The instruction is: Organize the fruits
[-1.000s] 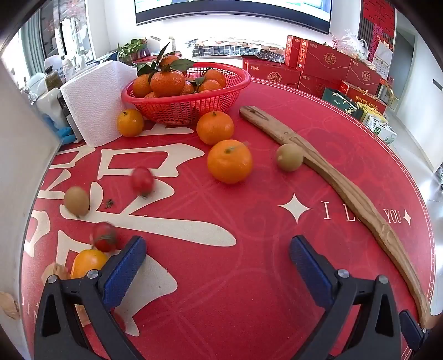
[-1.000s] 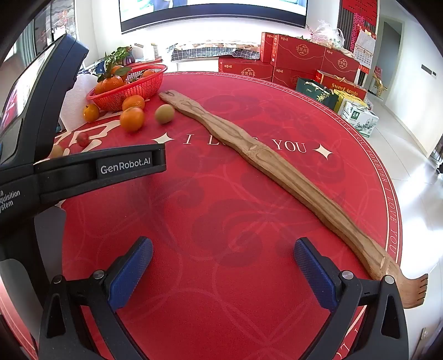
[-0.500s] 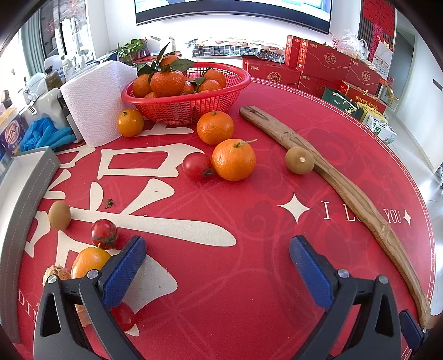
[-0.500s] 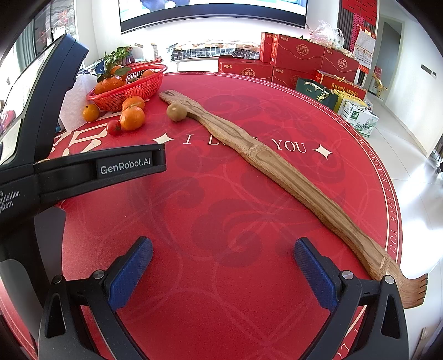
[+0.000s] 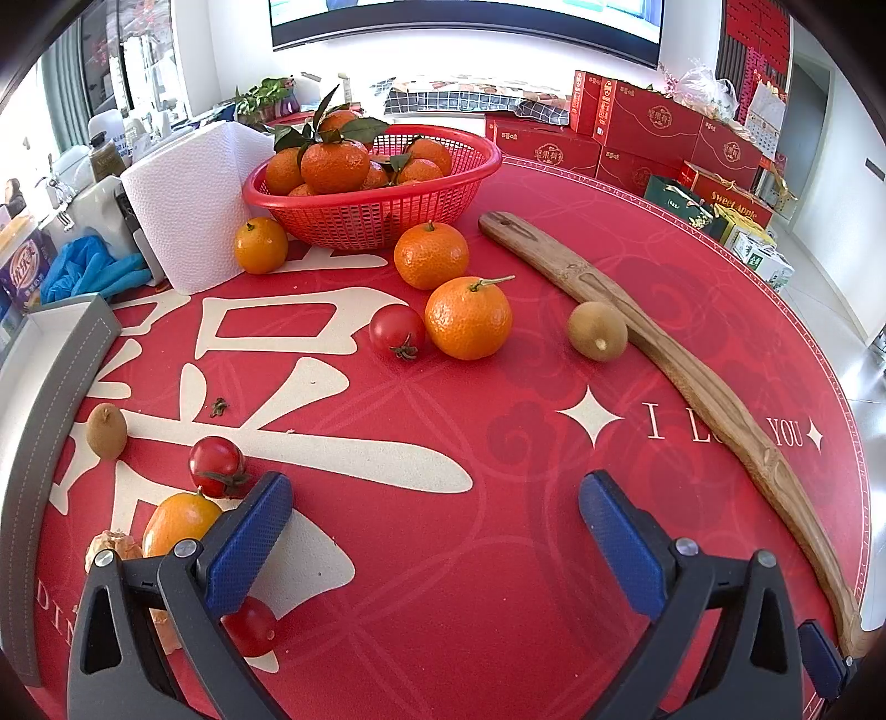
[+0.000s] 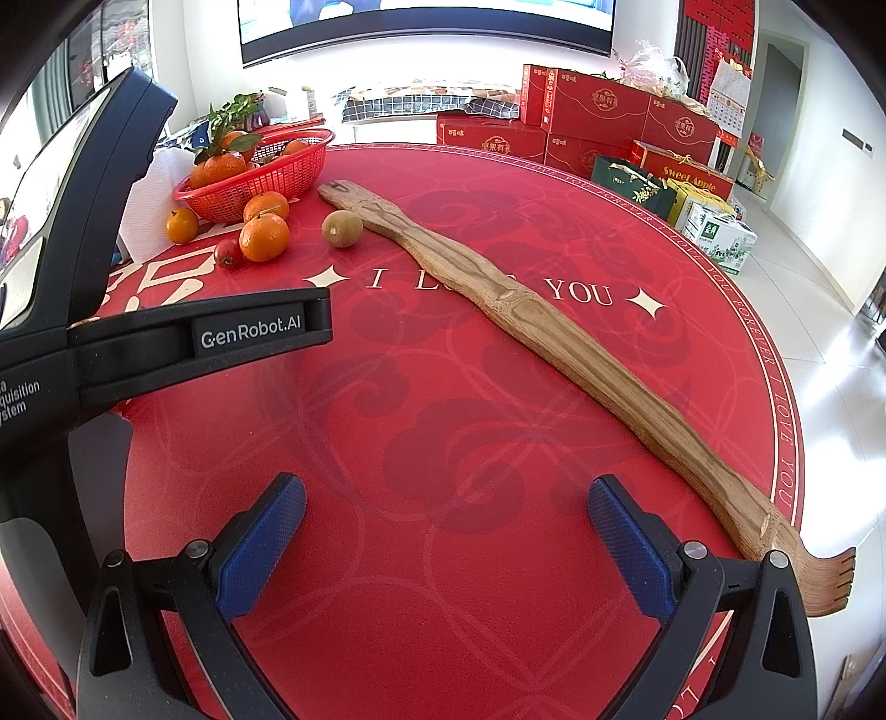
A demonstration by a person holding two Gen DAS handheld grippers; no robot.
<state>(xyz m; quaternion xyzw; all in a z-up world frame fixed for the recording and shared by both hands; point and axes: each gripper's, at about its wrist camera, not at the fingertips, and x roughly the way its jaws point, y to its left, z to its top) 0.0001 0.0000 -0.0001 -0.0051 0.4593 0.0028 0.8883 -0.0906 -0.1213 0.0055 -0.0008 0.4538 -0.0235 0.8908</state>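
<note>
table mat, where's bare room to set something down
The widest bare stretch is between the right tongs and the wooden backscratcher. There is also bare mat ahead of the left tongs, short of the orange and kiwi. It is crowded around the red basket and the near-left edge.

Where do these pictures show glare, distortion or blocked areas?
Left wrist view: the screen and windows behind are overexposed, and fisheye bends the wooden stick. Right wrist view: the left gripper's body blocks the left side; the floor glares.
</note>
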